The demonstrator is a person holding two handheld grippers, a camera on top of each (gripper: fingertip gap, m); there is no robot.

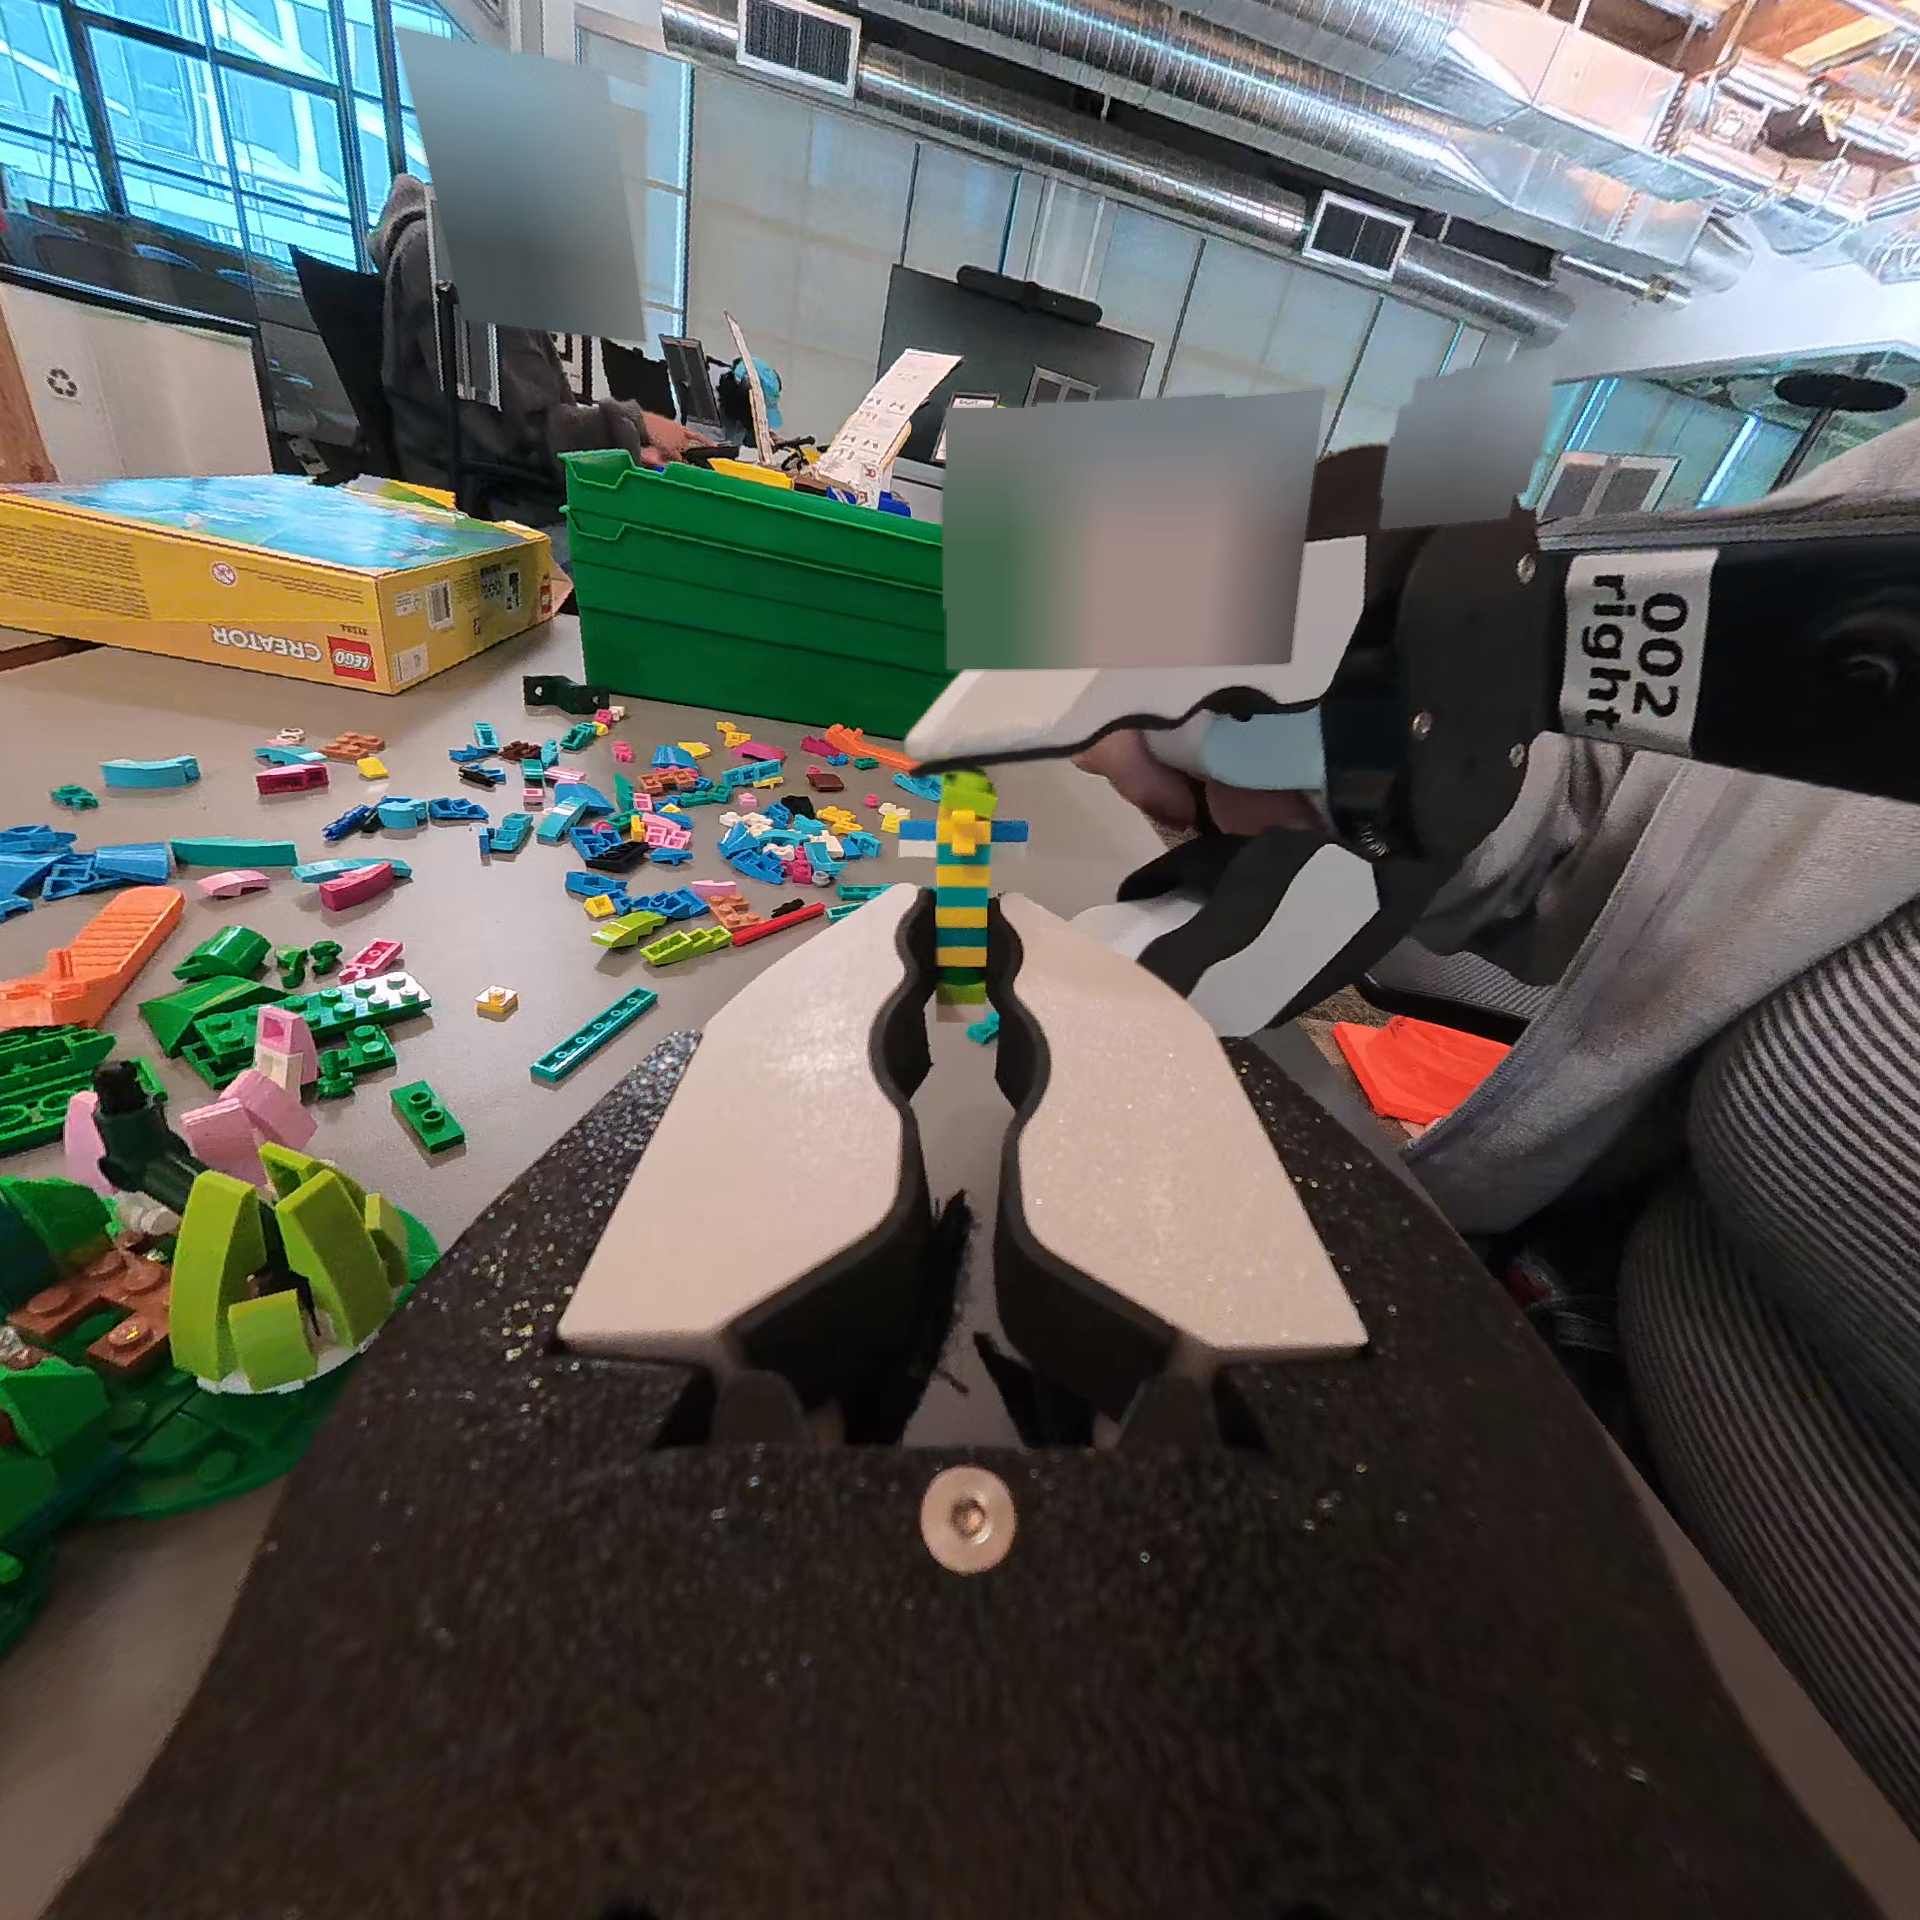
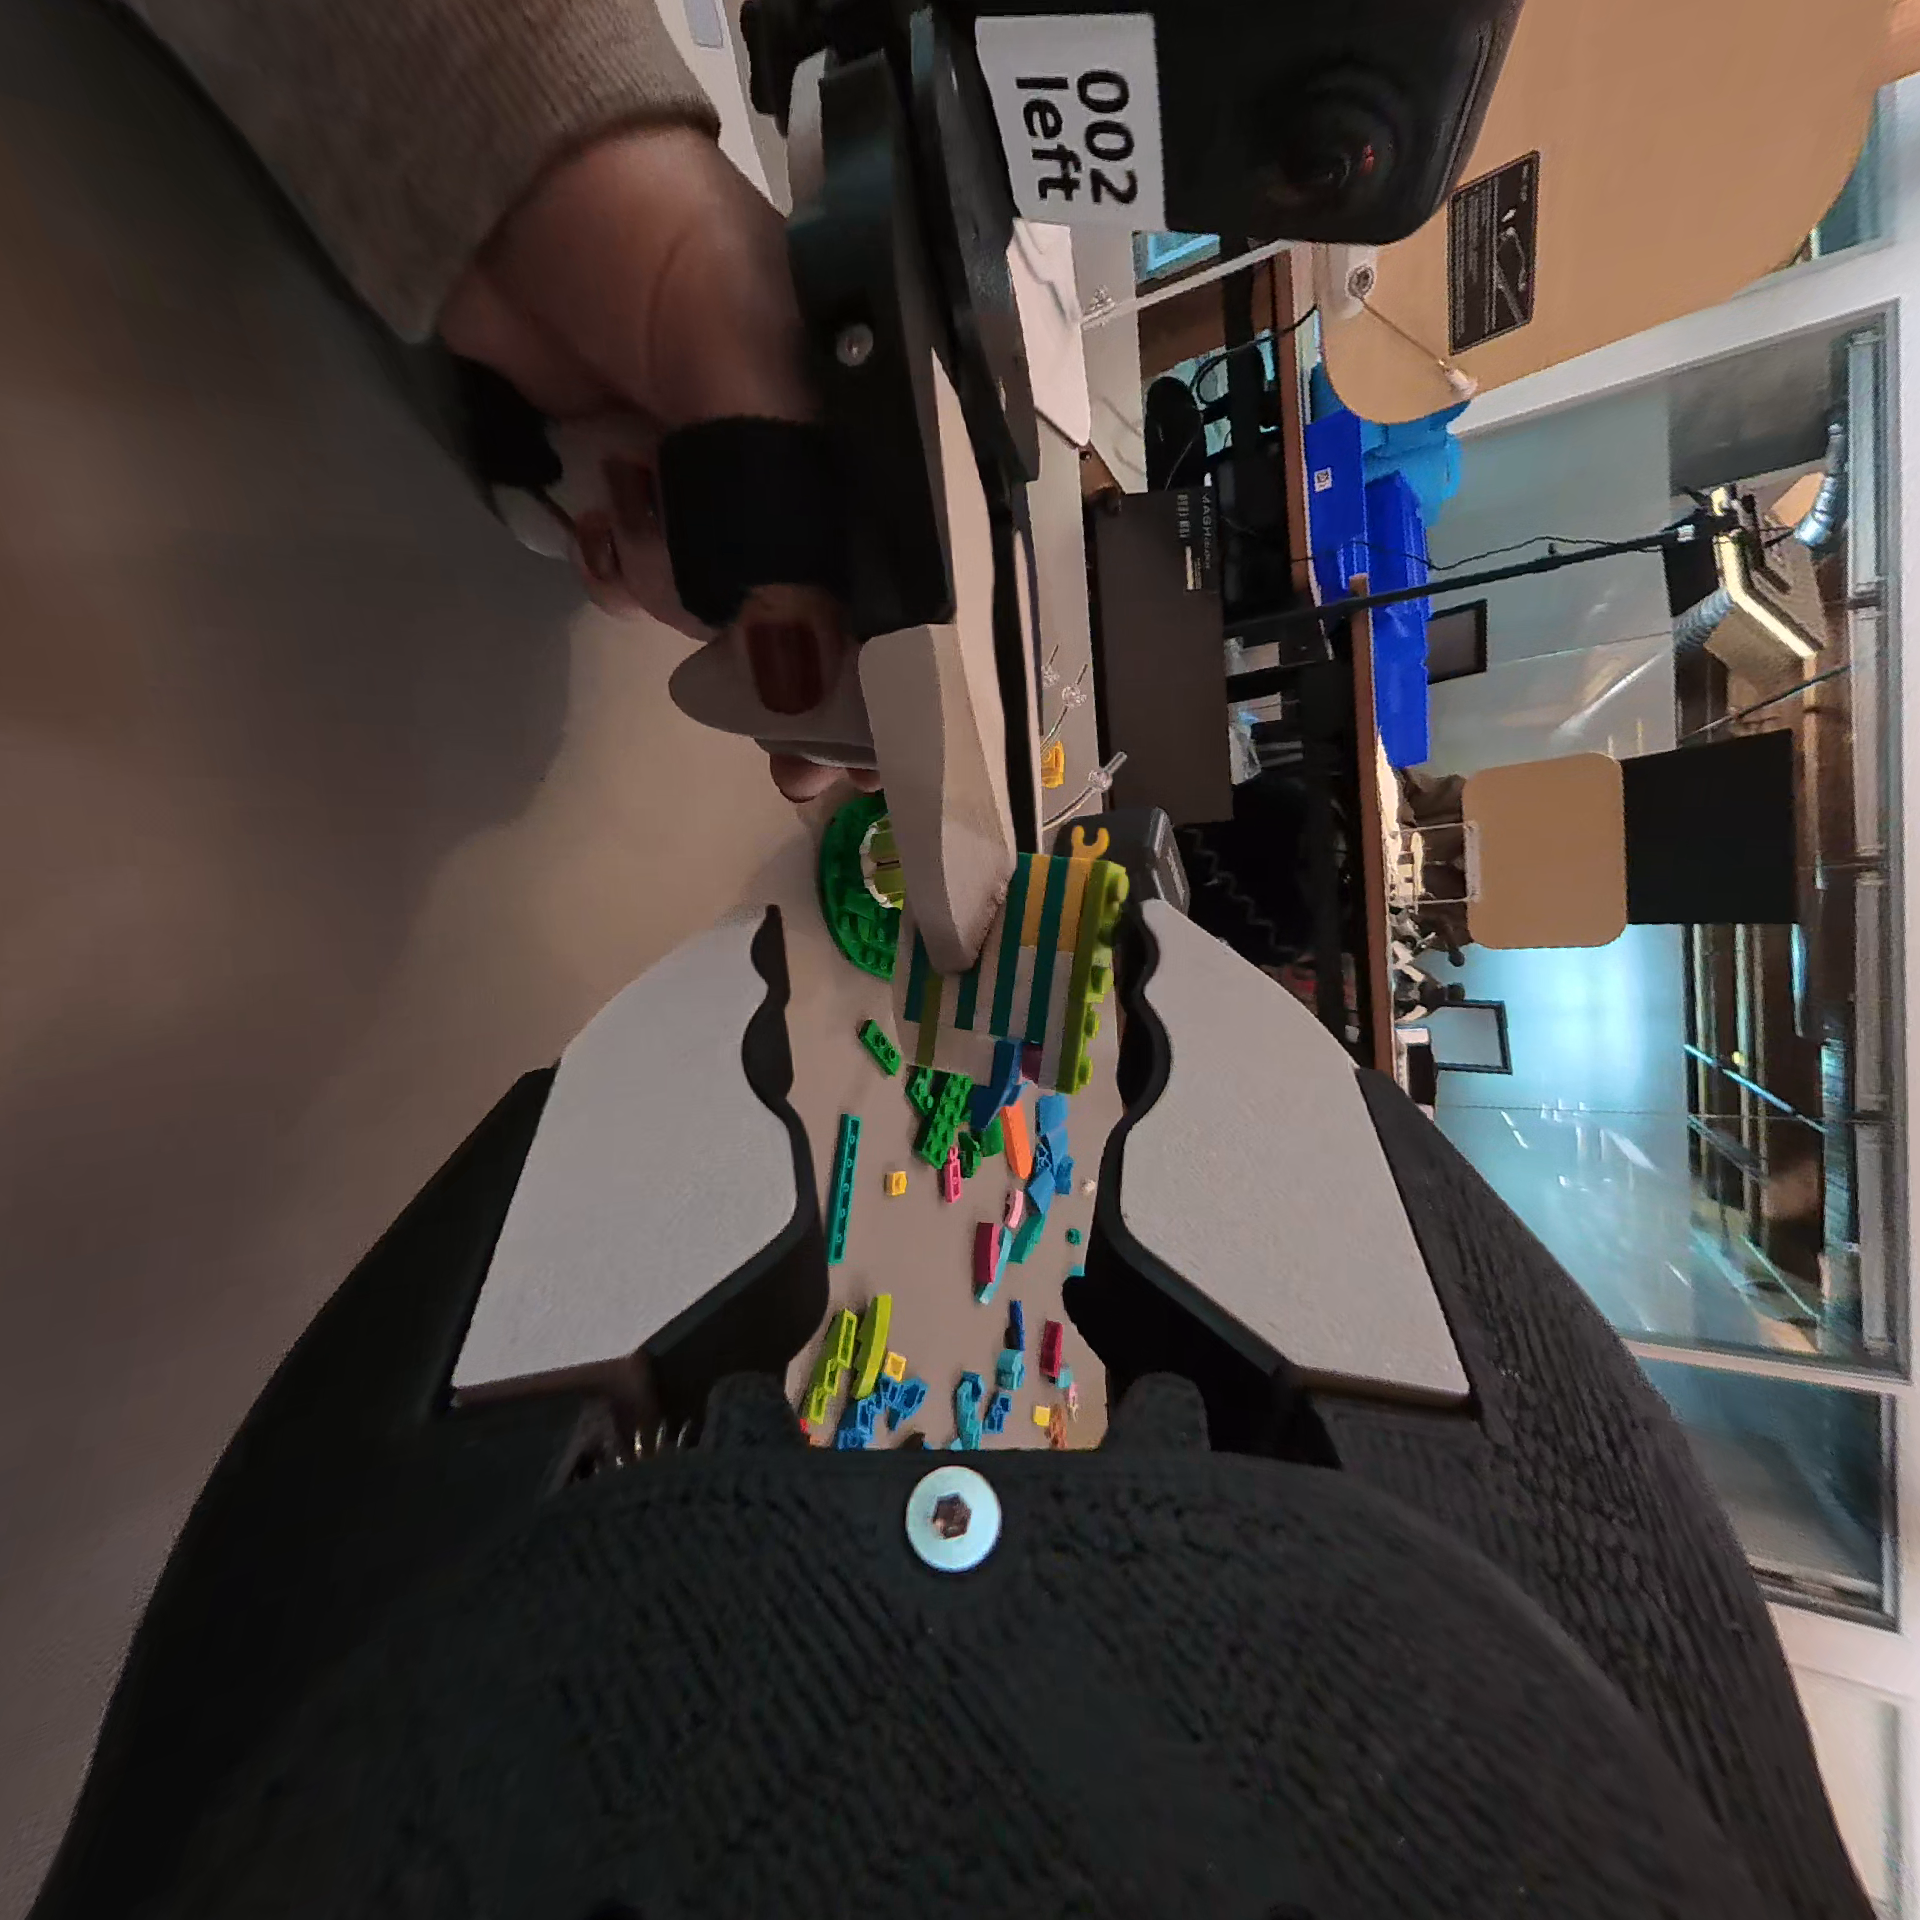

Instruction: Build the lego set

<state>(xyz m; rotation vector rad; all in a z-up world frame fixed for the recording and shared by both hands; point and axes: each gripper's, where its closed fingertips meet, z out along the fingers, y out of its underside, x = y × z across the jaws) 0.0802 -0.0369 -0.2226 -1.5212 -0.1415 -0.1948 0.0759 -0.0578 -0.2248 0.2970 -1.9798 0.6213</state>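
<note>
A slim stack of teal, yellow and white striped bricks with a lime green top stands upright between the fingers of my left gripper, which is shut on its lower part. My right gripper is open, its jaws spread wide on either side of the stack's top. Its upper finger touches the lime top. In the right wrist view the stack lies between the spread fingers of my right gripper. The lime end rests against one fingertip, and the left gripper pinches the stack.
Several loose coloured bricks litter the grey table. A green leafy build with pink petals sits at the near left, next to an orange brick separator. A yellow box and green bins stand behind.
</note>
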